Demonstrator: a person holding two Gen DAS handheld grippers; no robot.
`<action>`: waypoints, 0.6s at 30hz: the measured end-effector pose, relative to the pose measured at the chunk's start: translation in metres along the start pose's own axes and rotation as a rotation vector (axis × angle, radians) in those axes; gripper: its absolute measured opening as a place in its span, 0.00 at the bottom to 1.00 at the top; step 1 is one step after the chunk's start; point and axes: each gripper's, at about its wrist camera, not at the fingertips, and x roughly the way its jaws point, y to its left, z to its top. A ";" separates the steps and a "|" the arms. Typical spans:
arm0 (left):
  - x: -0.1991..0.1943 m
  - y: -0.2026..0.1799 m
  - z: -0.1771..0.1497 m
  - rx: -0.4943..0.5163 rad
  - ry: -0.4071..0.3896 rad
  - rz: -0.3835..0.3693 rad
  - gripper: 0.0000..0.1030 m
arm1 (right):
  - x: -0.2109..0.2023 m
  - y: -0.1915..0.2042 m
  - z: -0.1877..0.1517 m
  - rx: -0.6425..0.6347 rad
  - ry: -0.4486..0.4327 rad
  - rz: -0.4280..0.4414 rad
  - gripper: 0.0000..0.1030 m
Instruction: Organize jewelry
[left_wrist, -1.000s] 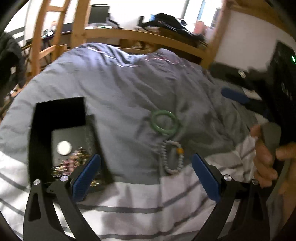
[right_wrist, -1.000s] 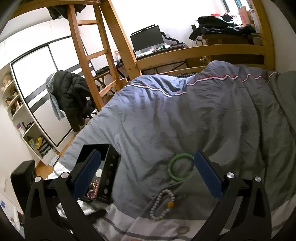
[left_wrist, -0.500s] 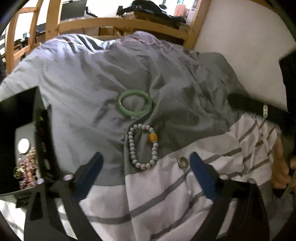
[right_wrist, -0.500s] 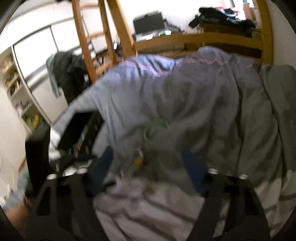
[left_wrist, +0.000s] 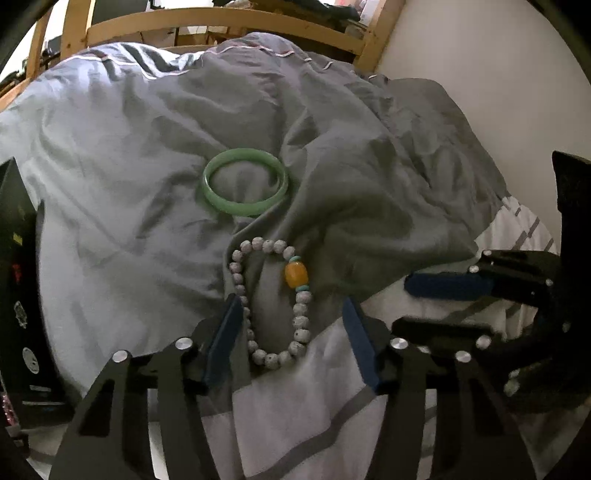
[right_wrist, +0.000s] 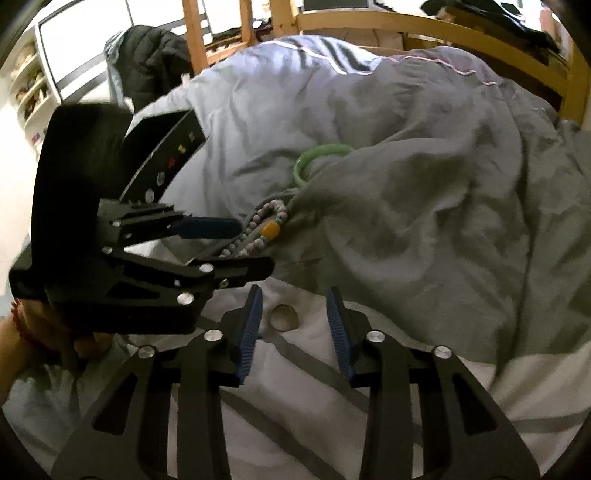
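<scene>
Left wrist view: the left gripper (left_wrist: 291, 339) is seen partly open, its blue pads flanking the lower half of a beaded bracelet (left_wrist: 271, 302); nothing is gripped. The bracelet, of pale speckled beads with one amber bead (left_wrist: 296, 275) between small turquoise spacers, is laid across the edge where the grey duvet (left_wrist: 147, 147) meets a white sheet with grey stripes (left_wrist: 295, 424). A green bangle (left_wrist: 245, 186) is shown flat on the duvet just beyond the bracelet, apart from it. At the left edge, the wall of a black jewelry box (left_wrist: 18, 295) is visible, bearing small stickers; no writing on them can be read. The right gripper (left_wrist: 447, 288) enters from the right.

Right wrist view: the right gripper (right_wrist: 293, 325) is held partly open over the striped sheet, with a small metal ring (right_wrist: 283, 317) lying between its blue pads; whether a pad touches the ring cannot be told, and nothing is clamped. The left gripper (right_wrist: 236, 243) is seen from the side at the bracelet (right_wrist: 264, 229). The bangle (right_wrist: 317, 162) is half hidden by a duvet fold. The box (right_wrist: 162, 155) stands behind, a row of small coloured stickers along its edge, illegible. A wooden bed frame (right_wrist: 443, 33) bounds the scene.
</scene>
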 end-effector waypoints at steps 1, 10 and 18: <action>-0.001 0.000 0.000 -0.002 0.000 -0.002 0.49 | 0.003 0.002 -0.001 -0.013 0.011 -0.008 0.34; 0.000 -0.001 0.001 -0.007 0.012 -0.015 0.23 | 0.016 0.020 -0.010 -0.089 0.058 -0.058 0.20; -0.013 0.001 0.002 -0.020 -0.021 -0.008 0.16 | -0.009 0.007 -0.002 -0.001 -0.054 -0.029 0.20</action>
